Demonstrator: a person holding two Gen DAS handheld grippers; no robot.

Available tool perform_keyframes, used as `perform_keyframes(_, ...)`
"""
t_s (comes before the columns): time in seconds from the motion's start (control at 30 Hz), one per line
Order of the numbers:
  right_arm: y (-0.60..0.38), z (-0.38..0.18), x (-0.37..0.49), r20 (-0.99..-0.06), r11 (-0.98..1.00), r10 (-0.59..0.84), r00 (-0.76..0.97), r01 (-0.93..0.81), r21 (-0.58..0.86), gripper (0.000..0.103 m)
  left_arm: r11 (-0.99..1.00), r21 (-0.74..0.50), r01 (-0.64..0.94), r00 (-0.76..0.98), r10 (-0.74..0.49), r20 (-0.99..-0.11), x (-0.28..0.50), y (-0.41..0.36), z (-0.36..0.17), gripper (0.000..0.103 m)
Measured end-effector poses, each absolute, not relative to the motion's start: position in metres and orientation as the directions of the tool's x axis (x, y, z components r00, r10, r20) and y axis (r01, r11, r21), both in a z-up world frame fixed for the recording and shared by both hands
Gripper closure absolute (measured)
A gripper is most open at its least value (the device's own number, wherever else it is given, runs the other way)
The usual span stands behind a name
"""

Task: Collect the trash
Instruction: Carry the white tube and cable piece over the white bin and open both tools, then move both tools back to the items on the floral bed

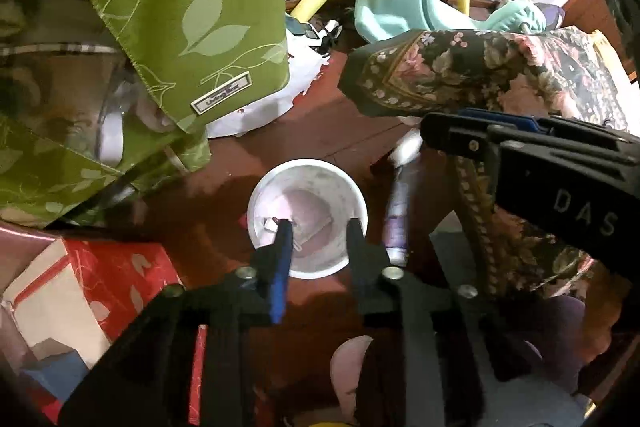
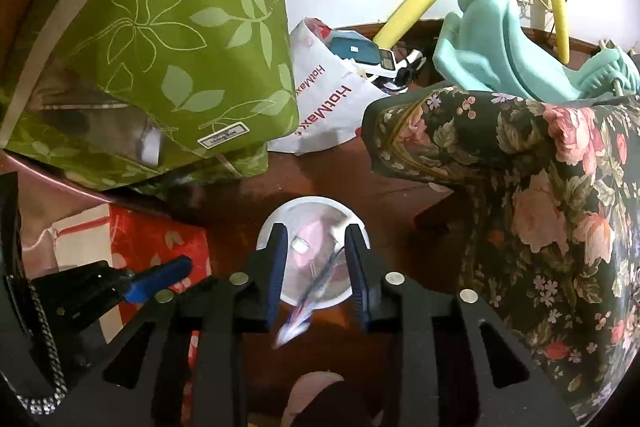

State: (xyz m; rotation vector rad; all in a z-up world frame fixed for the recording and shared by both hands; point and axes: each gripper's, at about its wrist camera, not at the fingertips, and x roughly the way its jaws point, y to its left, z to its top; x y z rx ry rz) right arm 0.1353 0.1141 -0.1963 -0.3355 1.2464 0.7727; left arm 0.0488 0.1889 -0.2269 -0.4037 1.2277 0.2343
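Your right gripper (image 2: 316,259) hangs released over the round white plastic cup (image 2: 276,215) on the red-brown floor (image 2: 340,179), a blurred purple-white wrapper (image 2: 308,303) slanting between its parted fingers just above the rim (touching neither, seemingly), while your left gripper (image 1: 320,247), also loose and empty, hovers beside it.

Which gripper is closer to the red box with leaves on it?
Left. In the right wrist view, the left gripper reaches in right next to the red box. The right gripper is farther off, over the white cup.
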Motion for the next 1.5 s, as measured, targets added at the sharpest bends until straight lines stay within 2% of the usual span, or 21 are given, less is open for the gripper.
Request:
perform_keyframes(0.07, 0.113, -0.197, 0.133, -0.933, 0.699, 0.345, 0.100, -0.691, 0.185, 0.070, 0.902, -0.188, -0.389, 0.327, -0.056, -0.943, 0.044, 0.189, -0.228, 0.075)
perform_keyframes(0.47, 0.094, -0.175, 0.107, -0.918, 0.673, 0.371, 0.141, -0.722, 0.161, 0.069, 0.864, -0.221, -0.453, 0.392, -0.030, -0.920, 0.022, 0.194, -0.203, 0.075)
perform_keyframes(0.83, 0.059, -0.119, 0.080, -0.852, 0.671, 0.461, 0.248, -0.726, 0.152, 0.069, 0.876, -0.200, -0.440, 0.499, 0.053, -0.865, 0.004, 0.174, -0.145, 0.075)
perform_keyframes(1.13, -0.006, -0.068, 0.080, -0.770, 0.753, 0.492, 0.407, -0.643, 0.142, 0.069, 0.914, -0.166, -0.369, 0.603, 0.100, -0.792, 0.010, 0.127, -0.087, 0.074)
perform_keyframes(1.27, -0.045, -0.050, 0.088, -0.737, 0.809, 0.465, 0.491, -0.574, 0.129, 0.069, 0.937, -0.143, -0.319, 0.655, 0.109, -0.748, 0.024, 0.095, -0.062, 0.059)
perform_keyframes(1.5, -0.127, -0.030, 0.115, -0.711, 0.903, 0.359, 0.604, -0.417, 0.101, 0.069, 0.955, -0.185, -0.230, 0.719, 0.039, -0.694, 0.064, 0.040, -0.038, 0.045)
